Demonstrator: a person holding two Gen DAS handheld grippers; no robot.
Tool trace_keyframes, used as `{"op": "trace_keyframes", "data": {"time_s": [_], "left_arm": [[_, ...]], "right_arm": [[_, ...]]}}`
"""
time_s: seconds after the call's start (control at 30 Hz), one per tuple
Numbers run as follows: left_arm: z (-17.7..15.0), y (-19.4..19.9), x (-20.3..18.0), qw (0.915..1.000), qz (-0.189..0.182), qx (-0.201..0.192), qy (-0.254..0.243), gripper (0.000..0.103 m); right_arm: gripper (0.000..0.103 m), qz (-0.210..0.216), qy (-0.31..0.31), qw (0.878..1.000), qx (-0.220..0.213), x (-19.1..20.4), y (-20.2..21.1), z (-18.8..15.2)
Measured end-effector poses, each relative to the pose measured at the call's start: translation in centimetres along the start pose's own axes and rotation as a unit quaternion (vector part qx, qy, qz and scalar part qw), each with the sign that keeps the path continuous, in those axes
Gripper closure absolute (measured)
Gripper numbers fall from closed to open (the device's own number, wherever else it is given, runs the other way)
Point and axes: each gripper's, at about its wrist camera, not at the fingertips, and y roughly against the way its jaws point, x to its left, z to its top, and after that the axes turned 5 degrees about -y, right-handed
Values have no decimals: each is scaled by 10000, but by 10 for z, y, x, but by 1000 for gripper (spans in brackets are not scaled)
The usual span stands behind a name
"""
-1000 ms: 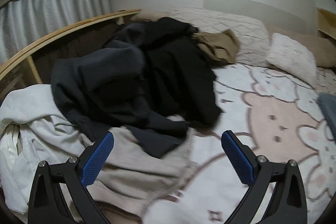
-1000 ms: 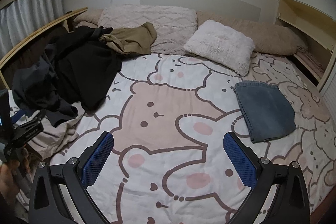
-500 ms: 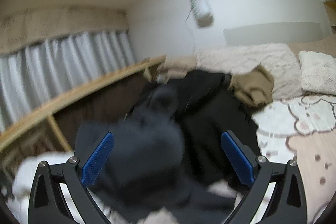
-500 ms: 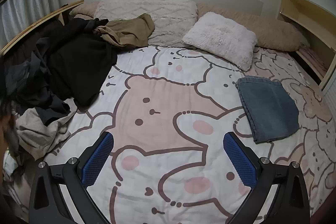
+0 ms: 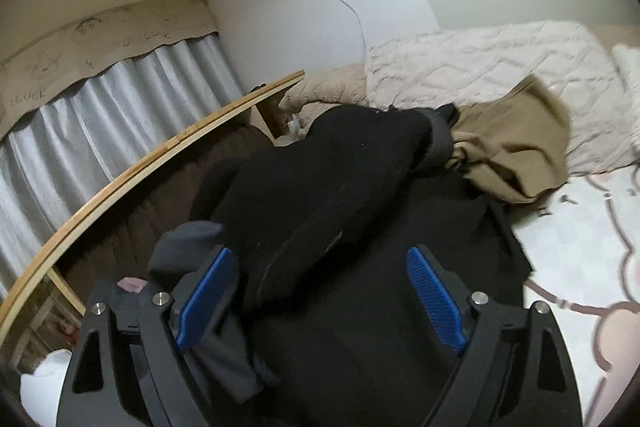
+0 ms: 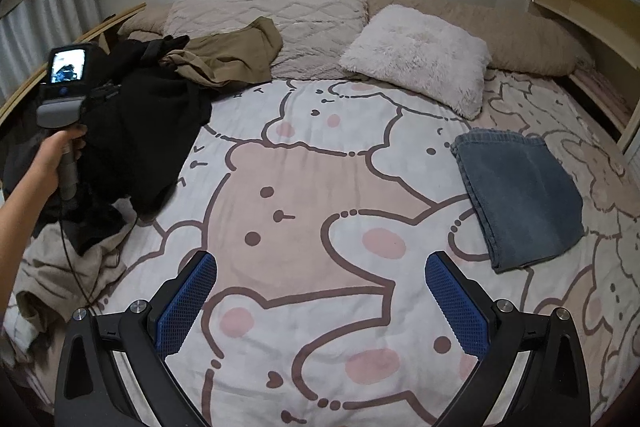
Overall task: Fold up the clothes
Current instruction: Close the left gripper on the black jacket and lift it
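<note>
Left tongs [image 5: 316,299] spread over black clothes [image 5: 360,195] at bed's left edge; might grab several. Right tongs [image 6: 320,303] spread, empty.

Home bedroom, bed w/ cartoon-bear sheet [image 6: 320,187], pillows [image 6: 416,55], curtained window [image 5: 100,131], clothes pile [image 6: 140,131]

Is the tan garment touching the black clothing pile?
Touching. The right wrist view shows the tan garment lying over the edge of the black clothing pile, no gap between them.
</note>
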Motion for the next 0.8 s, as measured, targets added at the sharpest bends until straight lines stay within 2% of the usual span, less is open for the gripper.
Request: {"op": "trace_keyframes", "data": {"time_s": [0.17,0.23,0.27,0.37,0.53,0.8], "left_arm": [[12,-37,-17,9991,246,240,-253,15],[16,-47,-20,9984,194,346,-415,39],[17,-52,-21,9980,98,440,-447,56],[22,-61,-14,9970,-206,700,-267,78],[36,-64,11,9930,-632,965,266,84],[68,-49,75,9926,-511,752,803,87]], "right_arm": [[0,-28,45,10000,42,2,-11,2],[0,-31,78,9999,73,4,-16,2],[0,-32,79,9999,73,4,-17,2],[0,-35,71,9999,67,3,-18,3],[0,-40,57,10000,57,1,-20,4],[0,-20,-13,10000,55,-2,-24,7]]}}
